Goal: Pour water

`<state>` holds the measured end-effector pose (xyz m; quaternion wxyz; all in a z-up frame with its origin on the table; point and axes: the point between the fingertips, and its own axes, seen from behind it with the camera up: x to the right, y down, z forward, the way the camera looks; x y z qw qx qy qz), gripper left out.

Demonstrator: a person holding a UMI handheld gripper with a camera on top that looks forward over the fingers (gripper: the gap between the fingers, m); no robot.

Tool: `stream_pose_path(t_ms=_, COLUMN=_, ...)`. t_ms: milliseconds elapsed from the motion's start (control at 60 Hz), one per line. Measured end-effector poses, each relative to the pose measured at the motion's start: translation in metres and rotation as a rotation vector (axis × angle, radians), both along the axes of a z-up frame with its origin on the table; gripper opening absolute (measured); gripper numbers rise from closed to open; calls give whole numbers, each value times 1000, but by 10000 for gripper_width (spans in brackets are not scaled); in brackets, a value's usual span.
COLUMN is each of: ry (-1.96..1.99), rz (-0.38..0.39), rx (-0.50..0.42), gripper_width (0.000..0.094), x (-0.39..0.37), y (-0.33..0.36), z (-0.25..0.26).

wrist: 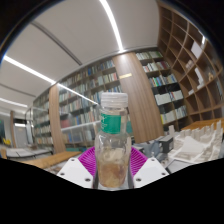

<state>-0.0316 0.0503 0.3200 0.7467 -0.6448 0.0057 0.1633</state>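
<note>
A clear plastic bottle [112, 140] with a white cap and a green-and-white label stands upright between my fingers. It holds a brownish liquid in its lower part. My gripper [112, 165] is shut on the bottle: the pink pads [88, 160] press against both of its sides. The bottle is held up high, with the room's ceiling and shelves behind it. The bottle's base is hidden below the fingers.
Tall wooden bookshelves [90, 95] full of books line the back wall and the right side [190, 60]. Long ceiling light strips [115, 25] run overhead. Tabletops with papers [190, 150] and other items [25, 155] lie low at either side.
</note>
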Motion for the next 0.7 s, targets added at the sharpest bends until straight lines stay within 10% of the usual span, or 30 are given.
stream_pose_path(t_ms=467, ry=-317, rz=-120, rx=-384, gripper_width=402, x=102, y=7, z=-252)
stream_pose_path(t_ms=700, ry=-321, rz=-142, rx=-374, gripper_width=550, x=103, y=3, z=-247)
